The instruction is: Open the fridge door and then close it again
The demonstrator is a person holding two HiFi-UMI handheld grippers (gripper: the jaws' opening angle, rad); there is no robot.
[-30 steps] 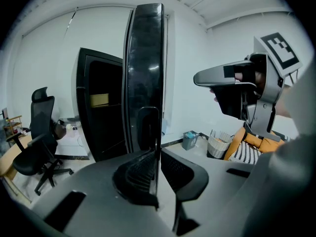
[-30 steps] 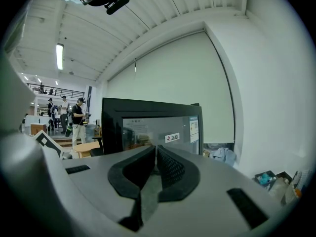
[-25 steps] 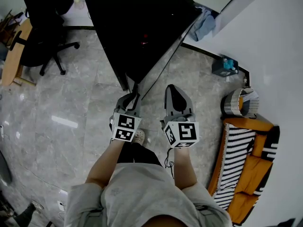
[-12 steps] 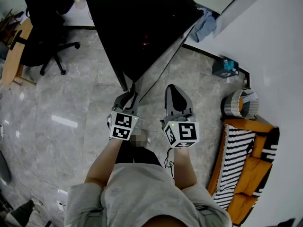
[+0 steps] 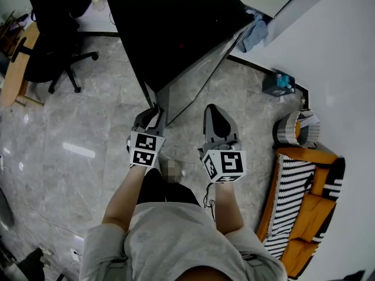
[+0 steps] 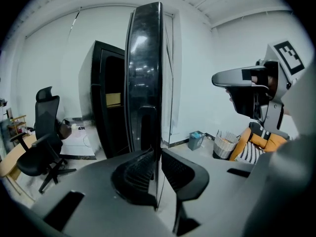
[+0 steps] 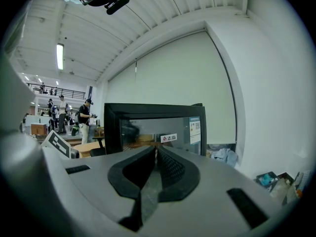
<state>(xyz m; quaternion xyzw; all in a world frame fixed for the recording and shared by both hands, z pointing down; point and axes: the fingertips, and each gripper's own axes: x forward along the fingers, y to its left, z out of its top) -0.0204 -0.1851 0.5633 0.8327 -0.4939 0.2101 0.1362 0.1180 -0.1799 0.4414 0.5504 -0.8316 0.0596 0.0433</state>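
Head view: looking straight down, my left gripper [image 5: 153, 116] is at the free edge of the door [image 5: 190, 78], which stands swung out from the black fridge [image 5: 176, 22]. My right gripper [image 5: 212, 113] hangs just beside it over the grey floor [image 5: 88, 127], apart from the door. An office chair [image 5: 50, 45] sits off to the left and a basket [image 5: 293, 127] by the wall on the right.

Left gripper view: both jaws are pinched onto the door's thin edge, 1 pad on each face. The door rises straight up ahead of me, with the open fridge body behind it to the left.

Right gripper view: the 2 jaws are pressed together with nothing between them. The door's glass front, with a white label on it, stands ahead, untouched.
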